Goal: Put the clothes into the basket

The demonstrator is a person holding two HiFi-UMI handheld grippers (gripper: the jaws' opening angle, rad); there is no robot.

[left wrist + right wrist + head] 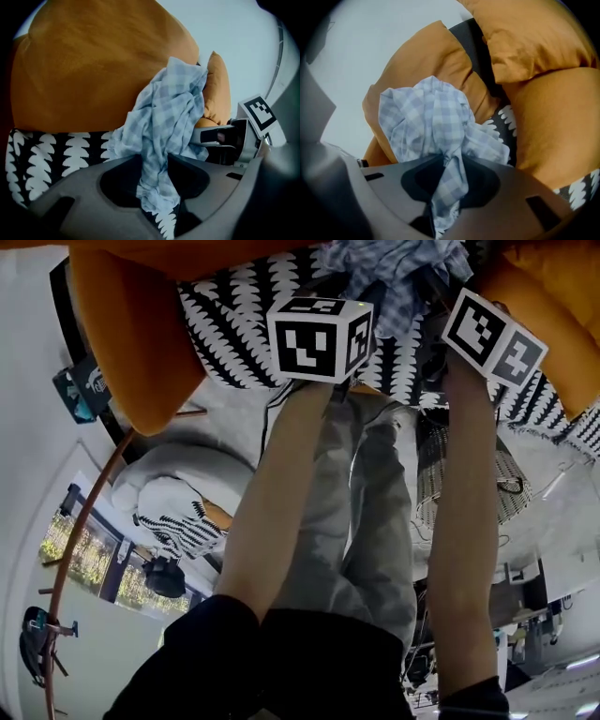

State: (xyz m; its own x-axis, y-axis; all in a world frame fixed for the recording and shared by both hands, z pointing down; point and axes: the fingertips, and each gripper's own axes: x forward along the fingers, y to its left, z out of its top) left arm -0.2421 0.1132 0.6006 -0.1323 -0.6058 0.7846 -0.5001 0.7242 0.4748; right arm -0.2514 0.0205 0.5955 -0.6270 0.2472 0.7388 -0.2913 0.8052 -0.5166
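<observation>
A light blue checked cloth point(394, 273) lies bunched on a sofa with orange cushions point(141, 334) and a black-and-white patterned cover point(234, 324). In the left gripper view the cloth point(168, 108) runs down between the jaws of my left gripper point(153, 161), which press on it from both sides. My right gripper point(451, 161) pinches another fold of the same cloth point(426, 117). In the head view only the marker cubes show, the left one point(319, 338) and the right one point(492, 334); the jaws are hidden behind them. A woven basket point(469, 474) stands at the right, below the sofa edge.
Orange cushions point(539, 93) crowd close around the cloth on both sides. The right gripper's body and cube point(257, 112) sit just right of the cloth in the left gripper view. A white armchair with a patterned pillow point(173, 502) stands at the left.
</observation>
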